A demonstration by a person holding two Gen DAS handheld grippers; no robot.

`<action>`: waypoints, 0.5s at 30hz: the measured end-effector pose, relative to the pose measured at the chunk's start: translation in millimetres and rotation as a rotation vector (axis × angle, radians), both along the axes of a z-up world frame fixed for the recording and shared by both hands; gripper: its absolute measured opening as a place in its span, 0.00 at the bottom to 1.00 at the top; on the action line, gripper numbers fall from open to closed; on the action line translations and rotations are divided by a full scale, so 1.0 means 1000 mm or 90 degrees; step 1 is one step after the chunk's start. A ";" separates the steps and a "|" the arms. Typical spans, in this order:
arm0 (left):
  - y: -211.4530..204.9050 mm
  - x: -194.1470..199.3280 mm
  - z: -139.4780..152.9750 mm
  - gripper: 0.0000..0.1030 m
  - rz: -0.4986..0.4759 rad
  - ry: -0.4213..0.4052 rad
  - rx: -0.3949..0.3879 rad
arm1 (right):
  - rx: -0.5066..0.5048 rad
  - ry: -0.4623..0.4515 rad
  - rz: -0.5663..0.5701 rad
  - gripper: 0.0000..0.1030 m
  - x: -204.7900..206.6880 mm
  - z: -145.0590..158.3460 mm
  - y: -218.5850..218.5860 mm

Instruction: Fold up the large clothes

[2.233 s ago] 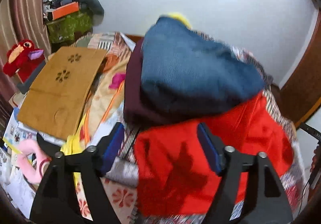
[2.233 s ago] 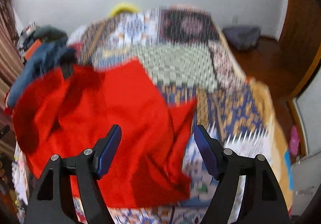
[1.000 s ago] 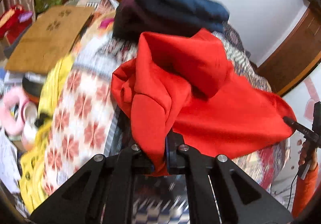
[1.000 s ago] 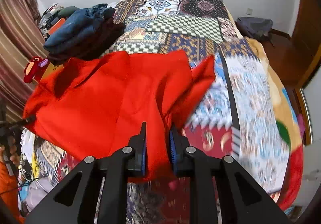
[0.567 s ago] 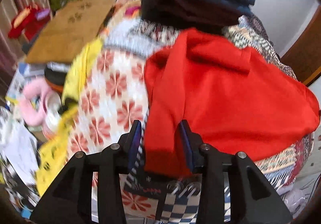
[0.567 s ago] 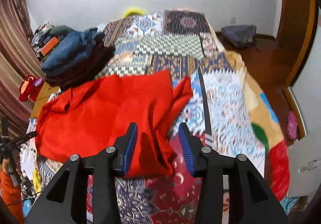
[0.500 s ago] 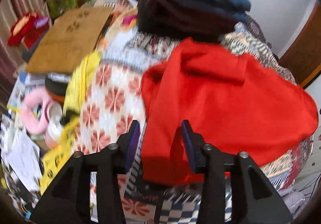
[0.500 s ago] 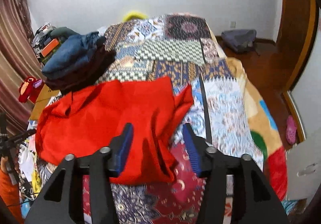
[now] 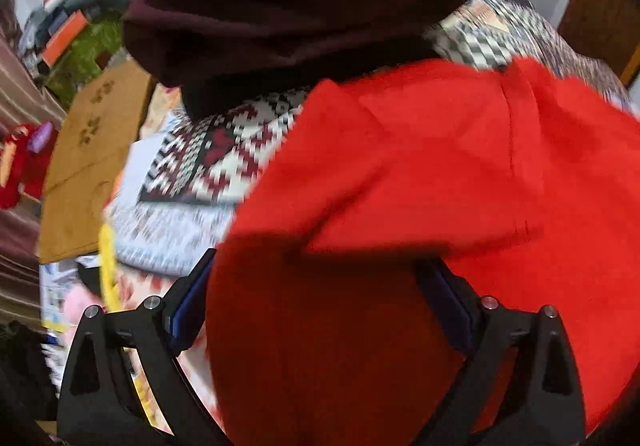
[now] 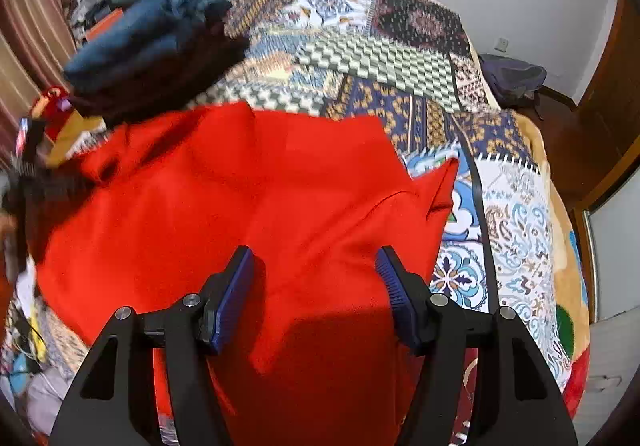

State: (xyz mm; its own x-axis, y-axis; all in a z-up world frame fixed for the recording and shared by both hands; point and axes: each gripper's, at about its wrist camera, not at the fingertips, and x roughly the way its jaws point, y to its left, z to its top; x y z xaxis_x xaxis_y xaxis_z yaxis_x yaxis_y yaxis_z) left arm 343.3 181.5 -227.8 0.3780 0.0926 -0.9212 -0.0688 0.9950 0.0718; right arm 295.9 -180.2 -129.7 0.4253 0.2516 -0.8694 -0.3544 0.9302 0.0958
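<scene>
A large red garment [image 10: 240, 206] lies spread on the patterned bedspread [image 10: 400, 58]; it also fills the left wrist view [image 9: 420, 174]. My left gripper [image 9: 316, 286] is open, low over the garment's left edge, with red cloth bulging between its wide-set fingers. My right gripper [image 10: 316, 274] is open over the garment's near right part, with cloth below the blue pads [image 10: 234, 298]. A pointed corner of the garment [image 10: 440, 182] sticks out to the right.
A stack of folded dark clothes, blue over maroon [image 9: 288, 6], sits on the bed just beyond the garment [image 10: 152, 54]. A brown cardboard sheet [image 9: 92, 166] and clutter lie left of the bed. A dark bag [image 10: 512, 78] lies on the floor at the right.
Both grippers have let go of the red garment and opened wide. The left gripper has moved forward and low, close to the folded stack. The garment now lies flatter on the bed.
</scene>
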 end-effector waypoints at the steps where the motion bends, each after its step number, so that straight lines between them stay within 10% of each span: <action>1: 0.008 0.007 0.001 0.93 0.021 -0.004 -0.004 | -0.001 0.005 0.000 0.58 0.000 -0.004 -0.002; 9: 0.105 0.000 0.002 0.93 0.312 -0.064 -0.030 | 0.002 -0.003 0.003 0.58 -0.005 -0.003 -0.006; 15: 0.113 -0.046 0.023 0.93 0.325 -0.091 -0.063 | -0.005 -0.013 -0.012 0.58 -0.001 0.018 0.006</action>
State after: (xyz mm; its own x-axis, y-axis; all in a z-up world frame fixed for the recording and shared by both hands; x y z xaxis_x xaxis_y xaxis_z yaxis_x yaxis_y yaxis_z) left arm 297.7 294.9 -205.3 0.4302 0.2134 -0.8771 -0.5479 0.8340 -0.0658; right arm 294.5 -174.1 -112.1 0.4475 0.2366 -0.8624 -0.3389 0.9373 0.0812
